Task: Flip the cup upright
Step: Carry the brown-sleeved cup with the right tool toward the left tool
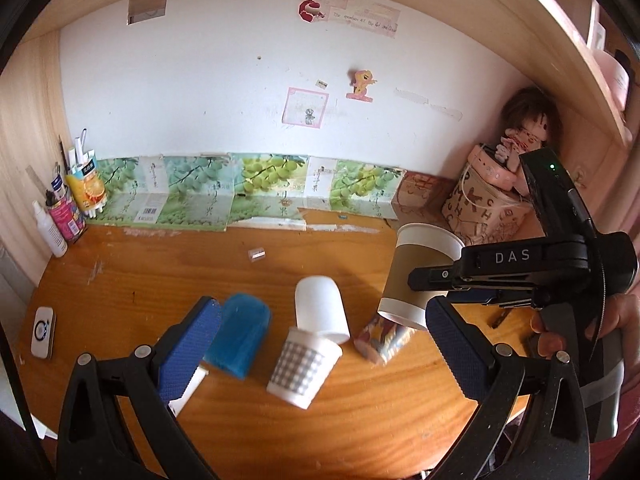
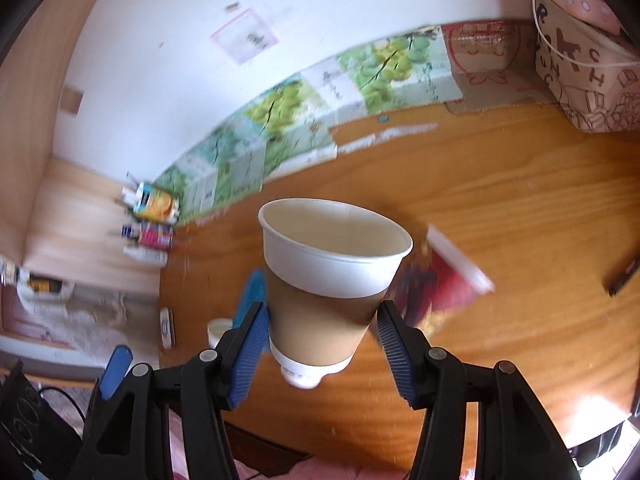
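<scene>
Right gripper (image 2: 322,338) closed on the brown-sleeved paper cup (image 2: 332,276), cup lifted above the wooden table (image 2: 500,208), mouth up, left gripper (image 1: 320,344) wide open, holding nothing, over lying cups.

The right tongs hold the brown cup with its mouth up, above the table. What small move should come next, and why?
Probably lower the brown paper cup straight down onto a bare patch of the wooden table, then open the right tongs. Its mouth already faces up, but its base hangs in the air, so only setting it down remains.
</scene>
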`<state>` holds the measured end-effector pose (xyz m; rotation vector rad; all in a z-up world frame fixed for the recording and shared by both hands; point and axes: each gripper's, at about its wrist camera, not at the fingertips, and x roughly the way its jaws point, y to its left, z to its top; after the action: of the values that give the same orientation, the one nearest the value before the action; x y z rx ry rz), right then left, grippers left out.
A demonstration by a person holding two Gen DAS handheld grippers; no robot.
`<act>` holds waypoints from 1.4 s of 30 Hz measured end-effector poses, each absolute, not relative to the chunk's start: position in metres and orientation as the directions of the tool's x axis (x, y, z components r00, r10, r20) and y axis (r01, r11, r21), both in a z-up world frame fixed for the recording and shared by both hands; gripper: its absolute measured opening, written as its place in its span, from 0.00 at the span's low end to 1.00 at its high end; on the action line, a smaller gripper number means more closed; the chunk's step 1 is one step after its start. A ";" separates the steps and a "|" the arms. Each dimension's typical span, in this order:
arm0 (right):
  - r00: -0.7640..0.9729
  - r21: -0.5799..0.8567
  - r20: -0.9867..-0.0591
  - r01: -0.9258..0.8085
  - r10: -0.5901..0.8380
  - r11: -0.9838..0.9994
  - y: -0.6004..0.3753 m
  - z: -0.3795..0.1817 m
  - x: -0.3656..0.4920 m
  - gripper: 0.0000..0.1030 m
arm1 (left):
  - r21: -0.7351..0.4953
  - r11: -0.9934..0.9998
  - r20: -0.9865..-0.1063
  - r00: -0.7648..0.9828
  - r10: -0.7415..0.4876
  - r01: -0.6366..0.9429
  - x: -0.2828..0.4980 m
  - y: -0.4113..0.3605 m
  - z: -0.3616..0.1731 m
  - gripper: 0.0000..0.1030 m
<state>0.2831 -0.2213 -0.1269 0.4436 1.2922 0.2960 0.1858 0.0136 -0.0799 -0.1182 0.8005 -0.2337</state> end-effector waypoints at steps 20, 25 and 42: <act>0.041 0.370 -0.926 -0.080 0.374 0.925 -0.173 -0.182 0.165 0.56 | -0.185 0.981 -0.785 0.590 -0.187 0.063 0.081 0.028 -0.111 0.99; 0.014 0.362 -0.931 -0.103 0.365 0.926 -0.167 -0.200 0.156 0.56 | -0.169 0.985 -0.817 0.553 -0.164 0.042 0.079 0.027 -0.120 0.99; 0.073 0.376 -0.922 -0.070 0.381 0.924 -0.176 -0.232 0.161 0.57 | -0.179 0.979 -0.884 0.421 -0.204 0.100 0.119 0.025 -0.165 0.98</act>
<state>0.1609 -0.1764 -0.2316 0.2590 1.4631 0.3444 0.1186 0.0251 -0.1654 -0.1040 1.1205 -0.1910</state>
